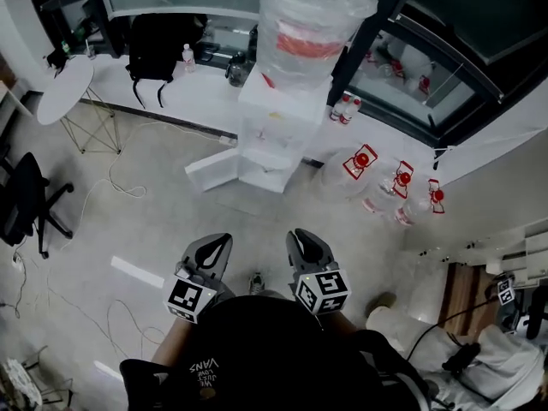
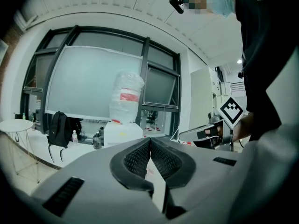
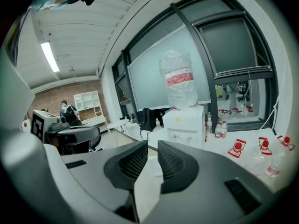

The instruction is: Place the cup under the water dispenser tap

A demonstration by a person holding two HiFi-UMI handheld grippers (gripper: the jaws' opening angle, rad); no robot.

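Note:
The white water dispenser stands ahead of me with a large clear bottle on top. It also shows in the left gripper view and the right gripper view. I see no cup in any view. My left gripper is held low in front of the person, well short of the dispenser. Its tips meet and hold nothing. My right gripper hangs beside it. A narrow gap shows between its jaws, with nothing in it.
A white panel juts out at the dispenser's foot. Several empty water bottles with red tags lie to its right. A black backpack rests on the window ledge, with a round white table and an office chair at left. Cables trail over the floor.

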